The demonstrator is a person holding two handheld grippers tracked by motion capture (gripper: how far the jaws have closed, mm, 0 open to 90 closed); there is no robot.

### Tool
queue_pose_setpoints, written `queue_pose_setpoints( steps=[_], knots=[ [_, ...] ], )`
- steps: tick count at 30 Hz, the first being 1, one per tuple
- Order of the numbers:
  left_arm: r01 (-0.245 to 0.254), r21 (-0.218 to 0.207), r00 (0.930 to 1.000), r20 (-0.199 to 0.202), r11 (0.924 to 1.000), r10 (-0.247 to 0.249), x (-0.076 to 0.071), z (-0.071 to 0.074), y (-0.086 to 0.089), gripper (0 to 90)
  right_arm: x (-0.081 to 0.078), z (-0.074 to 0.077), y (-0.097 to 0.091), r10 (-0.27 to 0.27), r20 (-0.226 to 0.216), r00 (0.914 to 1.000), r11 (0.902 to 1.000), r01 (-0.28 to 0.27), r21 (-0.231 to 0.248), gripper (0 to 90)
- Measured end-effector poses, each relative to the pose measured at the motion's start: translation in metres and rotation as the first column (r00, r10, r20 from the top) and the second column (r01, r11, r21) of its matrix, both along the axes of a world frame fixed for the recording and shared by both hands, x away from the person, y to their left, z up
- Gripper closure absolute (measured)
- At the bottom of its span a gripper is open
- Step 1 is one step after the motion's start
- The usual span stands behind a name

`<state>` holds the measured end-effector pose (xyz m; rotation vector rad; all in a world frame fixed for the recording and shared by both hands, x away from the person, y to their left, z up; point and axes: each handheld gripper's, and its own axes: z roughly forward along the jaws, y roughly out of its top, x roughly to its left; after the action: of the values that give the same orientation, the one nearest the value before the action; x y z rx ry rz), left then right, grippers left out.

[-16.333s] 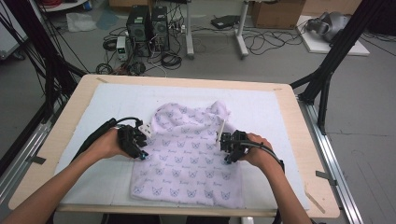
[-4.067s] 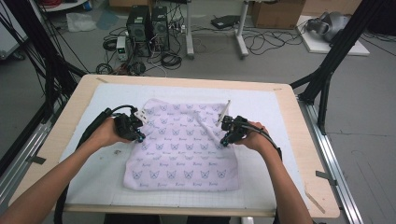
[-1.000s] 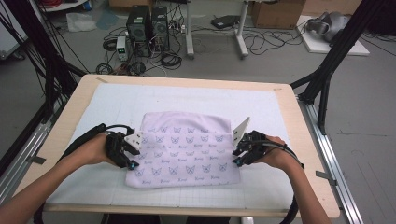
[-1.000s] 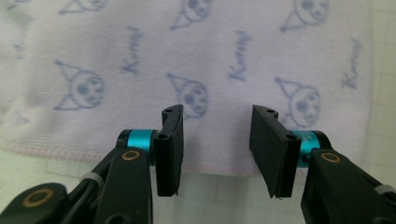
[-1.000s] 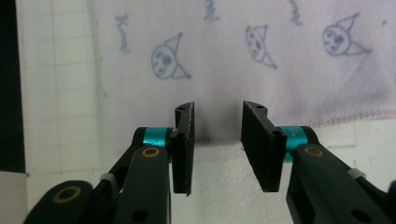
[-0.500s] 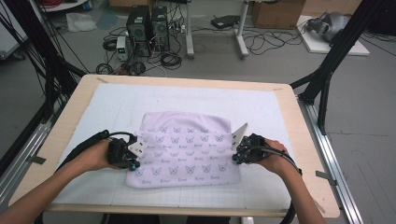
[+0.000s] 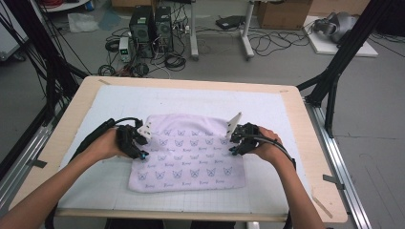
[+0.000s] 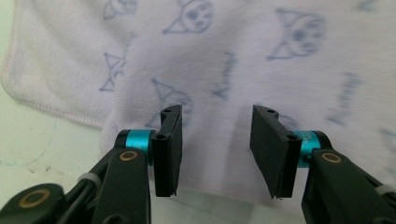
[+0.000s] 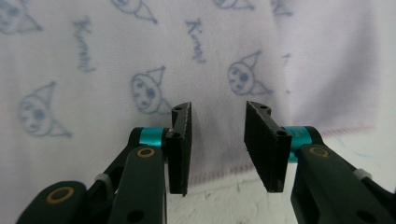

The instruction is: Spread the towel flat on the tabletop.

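Observation:
A lilac towel point(image 7: 188, 152) printed with small blue cartoon faces lies folded flat on the white mat point(image 7: 200, 102). My left gripper point(image 7: 142, 153) sits at the towel's left edge. In the left gripper view the left gripper point(image 8: 216, 149) is open over the towel's hem point(image 8: 233, 60), with nothing pinched. My right gripper point(image 7: 232, 150) is at the towel's right edge. In the right gripper view the right gripper point(image 9: 217, 144) hangs open above the towel point(image 9: 116, 56) near its hem. Both pairs of jaws have just been opening, with no cloth between the pads.
The mat covers a wooden table point(image 7: 305, 143). Black frame posts point(image 7: 334, 71) stand at the table's left and right sides. Beyond the far edge, computers point(image 7: 148, 24) and cables lie on the floor. Bare mat surrounds the towel on every side.
Both grippers have slid a little toward the far side along the towel's edges and their jaws have spread apart. The towel lies flat as it did a second ago.

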<state>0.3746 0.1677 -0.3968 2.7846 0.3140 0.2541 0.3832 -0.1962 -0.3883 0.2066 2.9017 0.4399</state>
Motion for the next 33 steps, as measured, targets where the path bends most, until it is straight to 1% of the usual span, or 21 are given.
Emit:
queue_pose_setpoints(
  steps=[2,3,4,5,6,7,8,10,12,14,16,19,20,21,22,24,26,27,29,30,33],
  knots=[
    [0.001,0.02,0.9998,-0.021,0.9998,-0.001,0.007,-0.008,-0.003,60.0,0.005,-0.008,0.006,0.013,-0.009,0.9999,0.9988,-0.014,-0.046,61.8],
    [0.001,0.026,0.9993,-0.036,0.9997,0.0,0.009,-0.011,-0.004,63.3,0.007,-0.011,0.008,0.012,-0.029,0.9995,0.9981,-0.014,-0.059,64.2],
    [0.005,0.021,0.9991,-0.042,0.9998,-0.004,0.01,-0.011,-0.004,67.9,0.01,-0.014,0.01,0.025,-0.044,0.9987,0.9975,-0.028,-0.065,68.5],
    [-0.015,0.009,0.9987,-0.048,0.9999,0.015,0.011,-0.011,-0.004,71.9,0.012,-0.016,0.012,0.02,-0.066,0.9976,0.9971,-0.025,-0.072,74.0],
    [-0.02,0.005,0.9981,-0.058,0.9998,0.02,0.012,-0.01,-0.004,78.5,0.014,-0.018,0.012,0.024,-0.093,0.9953,0.9973,-0.03,-0.066,79.6],
    [-0.015,0.008,0.998,-0.061,0.9999,0.016,0.012,-0.01,-0.004,81.1,0.016,-0.017,0.013,0.02,-0.115,0.9932,0.9976,-0.027,-0.064,84.8],
    [-0.016,0.006,0.9979,-0.062,0.9999,0.016,0.012,-0.01,-0.004,82.6,0.017,-0.017,0.013,0.019,-0.112,0.9936,0.9974,-0.026,-0.068,86.3],
    [-0.01,0.01,0.9984,-0.055,0.9999,0.01,0.011,-0.008,-0.004,83.2,0.016,-0.015,0.013,0.02,-0.114,0.9932,0.9971,-0.028,-0.071,86.8],
    [-0.014,0.002,0.9989,-0.046,0.9999,0.014,0.009,-0.007,-0.004,81.9,0.015,-0.011,0.011,0.016,-0.092,0.9956,0.9981,-0.021,-0.058,86.4],
    [-0.004,0.008,0.9994,-0.035,1.0,0.004,0.007,-0.005,-0.004,82.0,0.016,-0.008,0.009,0.011,-0.091,0.9958,0.9991,-0.014,-0.039,88.3],
    [-0.004,0.002,0.9992,-0.039,1.0,0.004,0.006,-0.002,-0.003,82.8,0.014,-0.005,0.007,0.008,-0.074,0.9972,0.9992,-0.011,-0.039,89.6],
    [-0.008,-0.007,0.9997,-0.024,0.9999,0.008,0.005,0.0,-0.002,83.5,0.013,-0.001,0.005,0.004,-0.091,0.9958,1.0,-0.004,-0.004,89.7],
    [-0.009,-0.005,0.9995,-0.031,0.9999,0.009,0.004,0.0,-0.002,83.5,0.013,-0.001,0.004,-0.002,-0.082,0.9966,0.9999,0.001,-0.014,89.6],
    [-0.007,0.0,0.9994,-0.032,1.0,0.007,0.004,0.0,-0.002,83.4,0.012,-0.001,0.004,0.0,-0.073,0.9973,0.9995,-0.002,-0.032,85.1],
    [-0.009,0.001,0.9993,-0.037,1.0,0.009,0.004,0.0,-0.002,83.2,0.011,-0.003,0.004,0.001,-0.058,0.9983,0.9994,-0.003,-0.034,70.0],
    [-0.015,0.0,0.9991,-0.039,0.9999,0.015,0.005,-0.001,-0.002,82.5,0.011,-0.006,0.006,0.001,-0.081,0.9967,0.9995,-0.003,-0.03,67.3],
    [-0.014,0.004,0.9989,-0.046,0.9999,0.014,0.006,-0.003,-0.003,82.1,0.01,-0.011,0.012,0.024,-0.074,0.997,0.9969,-0.029,-0.073,64.0],
    [-0.009,0.009,0.9988,-0.048,0.9999,0.01,0.006,-0.004,-0.004,82.2,0.011,-0.013,0.015,0.031,-0.062,0.9976,0.9964,-0.035,-0.078,62.9],
    [-0.011,0.015,0.9984,-0.055,0.9998,0.012,0.007,-0.005,-0.005,82.5,0.014,-0.017,0.019,0.038,-0.082,0.9959,0.9948,-0.046,-0.091,70.1],
    [-0.017,0.007,0.9986,-0.05,0.9998,0.018,0.007,-0.005,-0.004,82.5,0.015,-0.016,0.02,0.049,-0.109,0.9928,0.9946,-0.058,-0.086,83.0],
    [-0.023,-0.004,0.9988,-0.043,0.9997,0.023,0.006,-0.001,-0.002,83.3,0.013,-0.015,0.021,0.047,-0.111,0.9927,0.9936,-0.058,-0.097,88.1]
  ],
)
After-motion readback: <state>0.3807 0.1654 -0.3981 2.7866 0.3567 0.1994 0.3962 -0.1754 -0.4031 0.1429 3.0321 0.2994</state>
